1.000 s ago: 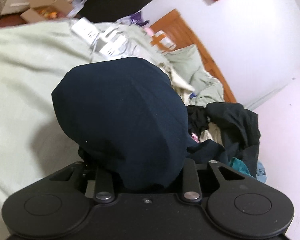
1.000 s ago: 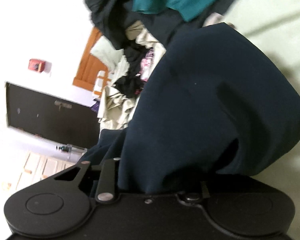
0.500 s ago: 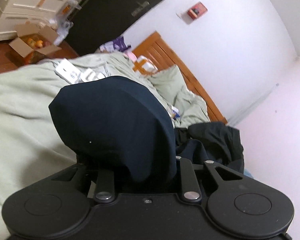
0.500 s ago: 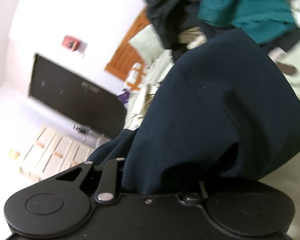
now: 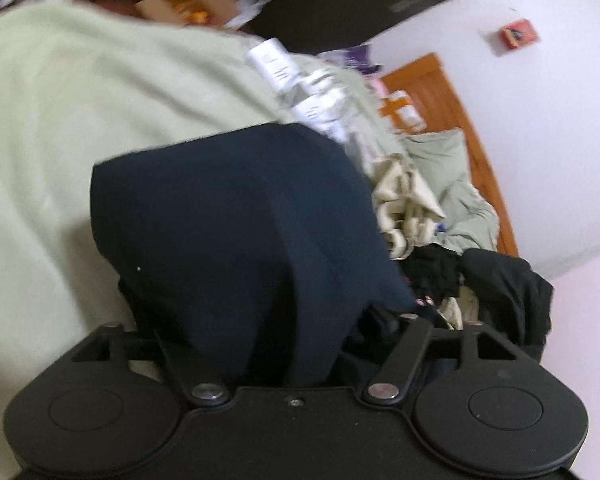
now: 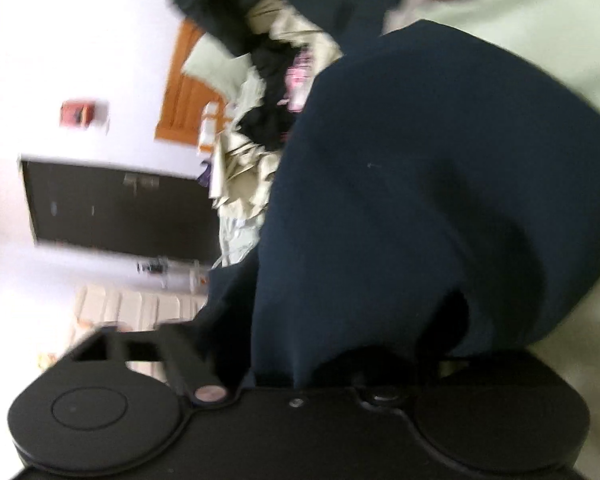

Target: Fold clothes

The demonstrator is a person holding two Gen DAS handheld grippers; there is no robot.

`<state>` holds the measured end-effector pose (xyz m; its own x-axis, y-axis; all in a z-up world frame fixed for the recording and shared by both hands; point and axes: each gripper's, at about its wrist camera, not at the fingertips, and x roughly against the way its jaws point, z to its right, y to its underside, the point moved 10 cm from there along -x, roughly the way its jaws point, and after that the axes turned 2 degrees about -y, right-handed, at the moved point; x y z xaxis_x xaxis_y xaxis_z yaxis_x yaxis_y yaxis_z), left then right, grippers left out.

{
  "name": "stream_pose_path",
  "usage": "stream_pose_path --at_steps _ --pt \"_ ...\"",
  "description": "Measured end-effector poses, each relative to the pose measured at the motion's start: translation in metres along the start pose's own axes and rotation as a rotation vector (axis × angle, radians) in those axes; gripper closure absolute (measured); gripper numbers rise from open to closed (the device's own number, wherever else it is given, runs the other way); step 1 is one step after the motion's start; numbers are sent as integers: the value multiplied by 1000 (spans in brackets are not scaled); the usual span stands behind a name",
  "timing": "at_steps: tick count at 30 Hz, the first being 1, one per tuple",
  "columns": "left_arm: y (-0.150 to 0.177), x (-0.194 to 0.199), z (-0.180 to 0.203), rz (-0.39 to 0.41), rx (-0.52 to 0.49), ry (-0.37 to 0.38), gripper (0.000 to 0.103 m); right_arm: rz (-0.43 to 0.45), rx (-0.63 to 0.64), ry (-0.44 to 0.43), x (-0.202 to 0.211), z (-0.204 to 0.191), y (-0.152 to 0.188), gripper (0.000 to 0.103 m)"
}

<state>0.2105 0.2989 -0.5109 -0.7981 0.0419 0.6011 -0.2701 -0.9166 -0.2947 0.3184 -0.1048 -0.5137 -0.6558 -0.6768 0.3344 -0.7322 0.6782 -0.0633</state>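
Both your grippers, left gripper [image 5: 260, 320] and right gripper [image 6: 380, 340], just opening, fingers hidden; navy garment [image 5: 236, 232] draped between may snag, drag off bed [image 5: 60, 128], fold undone

A pale green bedsheet [image 5: 80, 128] fills the left view from nine to twelve o'clock. At one o'clock an orange wooden headboard [image 5: 440, 84] leans against a white wall [image 5: 548, 128], with a small red box [image 5: 518, 34] mounted on the wall above it. A dark door [image 6: 116, 208] sits at nine o'clock in the right view, and a cream chest of drawers [image 6: 136, 308] lies just toward seven o'clock from it. A blurred open cardboard box [image 5: 188, 4] shows at twelve o'clock in the left view.
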Motion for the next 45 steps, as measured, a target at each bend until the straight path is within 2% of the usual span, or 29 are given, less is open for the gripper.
stream_pose_path --at_steps 2,4,5,7,9,10,11,13,14,17,19,24,28,32,35,41,45 --pt "0 -3 -6 11 38 14 15 20 -21 6 -2 11 4 7" --pt "0 -10 -8 15 66 27 10 41 -41 -5 -9 17 8 0" --pt "0 -13 -10 17 79 33 8 48 -43 -11 -16 18 8 0" --pt "-1 -21 -12 16 106 46 8 66 -44 -13 -28 19 2 0" --pt "-3 -24 -13 15 113 56 17 91 -46 -10 -36 21 -5 3" --pt "-3 -25 -13 15 108 56 30 106 -45 -8 -37 21 -8 17" --pt "-3 -26 -14 16 103 56 43 118 -39 2 -39 21 -10 36" --pt "-5 -25 -12 13 78 64 55 116 -17 18 -38 21 -9 55" --pt "-6 -23 -10 10 61 71 59 112 9 26 -36 19 -8 62" --pt "-11 -17 -1 -1 -24 82 69 91 58 36 -30 12 -6 74" --pt "-13 -11 5 8 -66 93 73 79 121 39 -25 1 -6 78" --pt "-27 9 33 73 -174 144 77 67 229 -5 -18 -38 -9 83" --pt "-39 32 58 130 -223 201 79 56 283 -69 -18 -72 -12 83" --pt "-51 57 77 192 -229 252 79 18 359 -140 -17 -106 -9 84" --pt "-56 72 85 233 -243 262 79 -13 391 -164 -21 -122 -5 85" --pt "-69 115 102 337 -249 280 79 -134 437 -239 -35 -155 14 85" --pt "-80 154 101 426 -235 257 79 -209 462 -303 -50 -178 31 85"
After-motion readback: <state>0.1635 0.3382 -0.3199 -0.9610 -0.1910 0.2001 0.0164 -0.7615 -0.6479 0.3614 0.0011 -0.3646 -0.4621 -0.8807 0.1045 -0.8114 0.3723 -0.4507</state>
